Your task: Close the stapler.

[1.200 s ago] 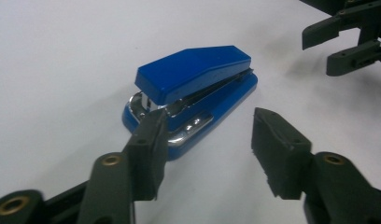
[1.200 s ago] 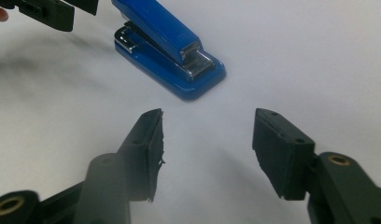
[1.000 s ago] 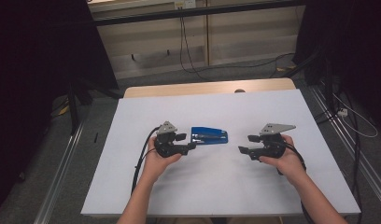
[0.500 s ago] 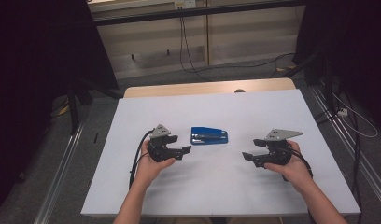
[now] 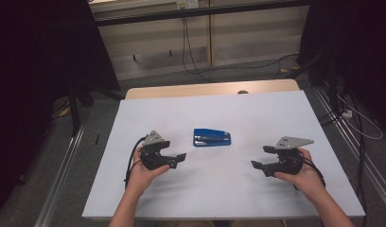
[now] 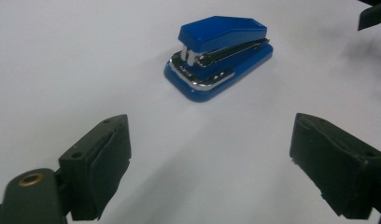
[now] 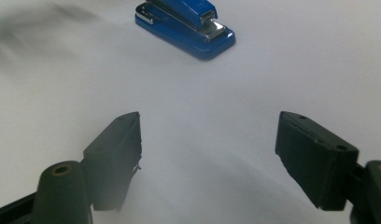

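Note:
A blue stapler point(image 5: 212, 137) with a chrome strip lies flat on the white table point(image 5: 257, 113), near its middle. My left gripper point(image 5: 178, 159) is held to the stapler's near left and points toward it. Its jaws have just been opening, and nothing is between them. In the left gripper view the stapler point(image 6: 220, 56) lies ahead of my left gripper point(image 6: 212, 140), clear of both pads. My right gripper point(image 5: 260, 157) is held farther off at the near right, jaws also just opening and empty. The right gripper view has the stapler point(image 7: 186, 25) far ahead of my right gripper point(image 7: 209, 135).
A wooden strip point(image 5: 205, 90) runs along the table's far edge. Metal rails point(image 5: 63, 189) flank both sides of the table, and cables point(image 5: 196, 66) lie on the floor beyond. The right gripper's jaw tip point(image 6: 373, 14) enters the left gripper view at the top right.
Both hands have drawn back from the stapler toward the near edge, the left one leaving the stapler's left end. Both pairs of jaws stand wider apart. The stapler has not moved.

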The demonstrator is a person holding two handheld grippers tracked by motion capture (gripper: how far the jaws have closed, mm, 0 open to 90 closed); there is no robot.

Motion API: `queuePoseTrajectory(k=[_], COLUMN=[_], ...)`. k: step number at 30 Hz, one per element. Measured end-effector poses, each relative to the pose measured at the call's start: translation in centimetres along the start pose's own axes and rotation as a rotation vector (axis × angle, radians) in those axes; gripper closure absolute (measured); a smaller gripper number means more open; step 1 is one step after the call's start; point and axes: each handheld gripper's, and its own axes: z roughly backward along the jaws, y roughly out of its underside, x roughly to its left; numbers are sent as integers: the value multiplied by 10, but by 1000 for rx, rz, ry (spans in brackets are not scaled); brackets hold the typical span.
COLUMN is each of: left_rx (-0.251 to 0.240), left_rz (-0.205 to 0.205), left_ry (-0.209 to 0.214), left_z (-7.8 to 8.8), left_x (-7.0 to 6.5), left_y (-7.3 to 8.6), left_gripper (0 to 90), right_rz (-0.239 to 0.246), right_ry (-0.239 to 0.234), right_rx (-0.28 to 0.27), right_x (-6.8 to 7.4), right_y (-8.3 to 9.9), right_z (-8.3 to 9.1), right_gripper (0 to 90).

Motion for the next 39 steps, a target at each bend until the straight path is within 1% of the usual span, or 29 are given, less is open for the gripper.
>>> queuePoseTrajectory(k=[6, 9, 11, 13, 18, 21, 22, 24, 26, 29, 31, 34, 39], left_rx=[-9, -9, -4, -5, -16, -19, -23, -21, -26, -22, -19, -22, -17], left_rz=[12, 6, 16, 20, 16, 20, 24, 15, 24, 23, 20, 28, 19], left_ry=[-6, -17, -18, -19, -28, -33, -36, -40, -44, -55, -56, -50, -62], left_z=[11, 16, 18, 22, 31, 37, 39, 43, 47, 50, 52, 54, 60], left_x=[3, 4, 6, 8, 10, 12, 12, 12, 14, 16, 16, 15, 17], left_y=[6, 9, 12, 15, 21, 25, 26, 28, 31, 35, 36, 38, 43], left_gripper=[115, 115, 115, 115, 114, 113, 113, 112, 111, 109, 105, 97, 91], right_rz=[4, 5, 5, 2, 6, 4, 5, 6, 11, 13, 20, 27, 29], right_ry=[1, 9, 20, 20, 30, 25, 24, 23, 19, 23, 36, 35, 33], right_rx=[-4, -5, -13, -14, -12, -19, -17, -13, -14, -14, -17, -20, -17], right_x=[3, 3, 3, 3, 4, 5, 5, 6, 7, 9, 9, 9, 9], right_y=[5, 7, 9, 10, 15, 17, 18, 20, 21, 21, 20, 20, 24], right_z=[8, 12, 15, 18, 23, 27, 28, 29, 29, 30, 31, 32, 34], right_gripper=[214, 214, 214, 212, 210, 209, 209, 209, 208, 203, 200, 197, 193])
